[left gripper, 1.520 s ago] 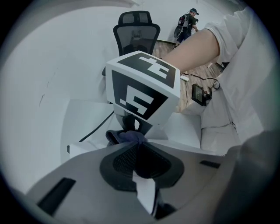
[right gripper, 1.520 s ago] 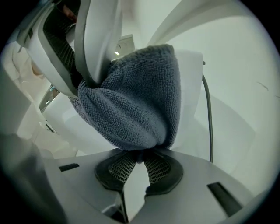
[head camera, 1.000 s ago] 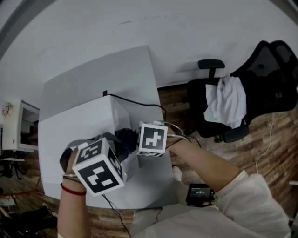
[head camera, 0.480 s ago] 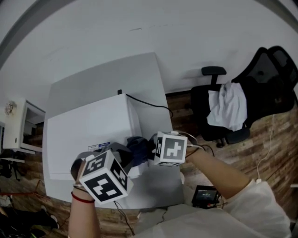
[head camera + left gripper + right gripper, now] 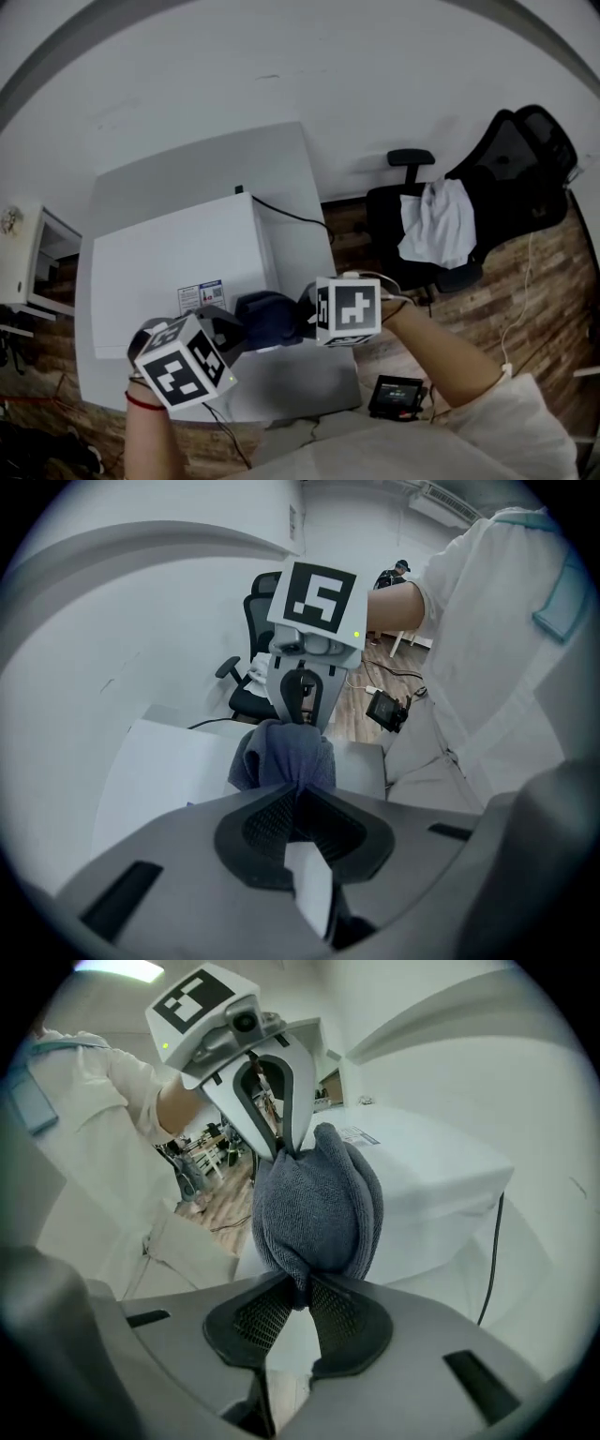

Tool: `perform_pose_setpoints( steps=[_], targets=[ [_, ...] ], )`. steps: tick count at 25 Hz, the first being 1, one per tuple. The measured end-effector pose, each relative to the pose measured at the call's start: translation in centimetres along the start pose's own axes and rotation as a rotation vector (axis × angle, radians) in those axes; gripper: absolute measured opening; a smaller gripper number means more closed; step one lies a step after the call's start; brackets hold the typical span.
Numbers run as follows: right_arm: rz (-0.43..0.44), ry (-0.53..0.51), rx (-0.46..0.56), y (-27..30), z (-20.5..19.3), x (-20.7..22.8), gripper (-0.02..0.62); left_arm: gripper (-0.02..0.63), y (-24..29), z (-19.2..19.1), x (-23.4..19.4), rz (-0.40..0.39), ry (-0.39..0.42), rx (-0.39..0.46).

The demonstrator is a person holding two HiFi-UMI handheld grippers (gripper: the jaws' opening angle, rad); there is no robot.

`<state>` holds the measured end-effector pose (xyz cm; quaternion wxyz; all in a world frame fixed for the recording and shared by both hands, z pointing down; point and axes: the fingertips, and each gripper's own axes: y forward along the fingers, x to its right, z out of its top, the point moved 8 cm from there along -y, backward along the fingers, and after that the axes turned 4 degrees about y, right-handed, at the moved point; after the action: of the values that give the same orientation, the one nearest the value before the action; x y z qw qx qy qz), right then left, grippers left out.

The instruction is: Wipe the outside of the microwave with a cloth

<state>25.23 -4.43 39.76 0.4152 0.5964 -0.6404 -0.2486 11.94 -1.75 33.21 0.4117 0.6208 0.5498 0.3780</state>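
Both grippers pinch the same dark cloth (image 5: 267,319) — the left gripper (image 5: 298,794) has its jaws squeezed tight on one end, and the right gripper (image 5: 298,1290) grips the other end. The cloth is bunched up between them, by the microwave (image 5: 173,258), at about 5 o'clock from its white top. To wipe well, I think they should pull it flat, press it on the side and slide slowly — gripping tight.
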Motion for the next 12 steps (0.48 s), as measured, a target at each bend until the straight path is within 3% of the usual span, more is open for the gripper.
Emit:
perform_pose_setpoints(
  steps=[6,12],
  targets=[
    [-0.019,-0.081,-0.015,-3.9,2.8,-1.7,0.075,0.029,-2.3,-2.3,-0.1,0.034,-0.012,0.003],
    [-0.186,-0.191,0.112,-7.4,9.4,-0.3,0.075,0.029,-6.9,-5.1,-3.0,0.263,-0.038,0.108]
  ],
)
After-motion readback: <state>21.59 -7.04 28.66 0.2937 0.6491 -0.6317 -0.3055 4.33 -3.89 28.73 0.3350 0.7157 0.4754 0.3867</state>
